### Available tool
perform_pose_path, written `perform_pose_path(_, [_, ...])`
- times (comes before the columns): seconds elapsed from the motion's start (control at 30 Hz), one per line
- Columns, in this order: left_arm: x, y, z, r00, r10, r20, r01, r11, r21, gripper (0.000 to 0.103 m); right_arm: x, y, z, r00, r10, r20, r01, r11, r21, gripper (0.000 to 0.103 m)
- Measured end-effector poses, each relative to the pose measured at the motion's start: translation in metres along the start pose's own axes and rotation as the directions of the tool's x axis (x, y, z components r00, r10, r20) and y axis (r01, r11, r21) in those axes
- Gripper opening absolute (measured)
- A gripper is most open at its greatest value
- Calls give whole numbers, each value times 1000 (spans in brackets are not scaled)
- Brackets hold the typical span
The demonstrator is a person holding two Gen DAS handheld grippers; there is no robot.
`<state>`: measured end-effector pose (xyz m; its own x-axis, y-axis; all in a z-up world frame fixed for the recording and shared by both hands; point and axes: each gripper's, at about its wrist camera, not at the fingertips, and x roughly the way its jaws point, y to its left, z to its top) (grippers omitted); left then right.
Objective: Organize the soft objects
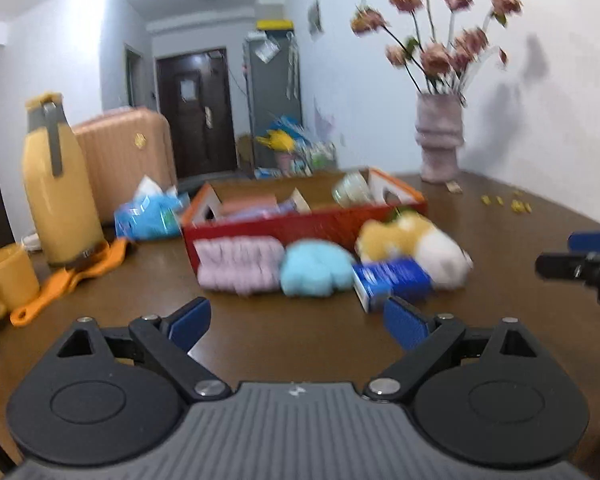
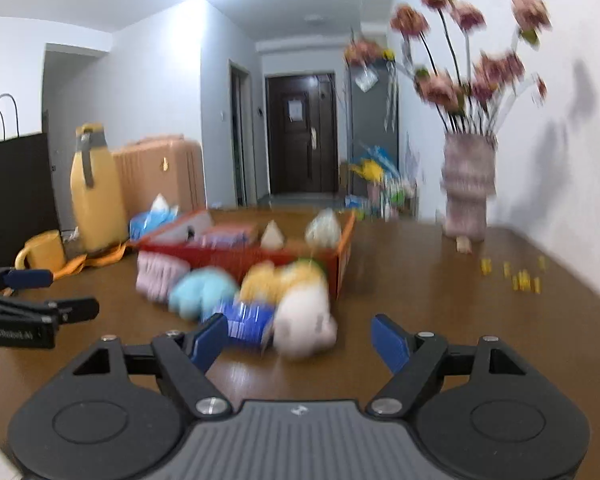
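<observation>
Both grippers hang above the bench (image 1: 260, 344), empty — this looks like the approach, before any pick. The left gripper (image 1: 298, 320) has its jaws spread wide, touching nothing; the right gripper (image 2: 300, 340) likewise, wide and clear of everything. Just in front of the red box (image 1: 300, 228) lie the soft things in a row: pink towel (image 1: 240, 266), blue plush (image 1: 316, 266), blue packet (image 1: 392, 278), white-and-yellow plush (image 1: 416, 244). The next move likely calls for closing on one plush — gently — and lifting it into the box.
</observation>
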<state>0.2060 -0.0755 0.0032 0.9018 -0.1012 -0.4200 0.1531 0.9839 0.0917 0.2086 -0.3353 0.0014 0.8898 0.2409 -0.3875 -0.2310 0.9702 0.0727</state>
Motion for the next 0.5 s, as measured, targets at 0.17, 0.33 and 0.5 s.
perform_pose_path(0.17, [10, -5, 8, 999, -49, 1, 49, 998, 25, 95, 3, 0, -16, 998, 3, -56, -2, 1000, 20, 78])
perform_pose_path(0.33, [43, -8, 21, 992, -122, -13, 122, 993, 8, 87, 23, -4, -10, 998, -6, -62, 9, 999, 52, 78])
perform_pose_path(0.5, [107, -12, 45, 977, -212, -32, 210, 977, -39, 78, 77, -12, 2, 990, 15, -139, -1, 995, 101, 75])
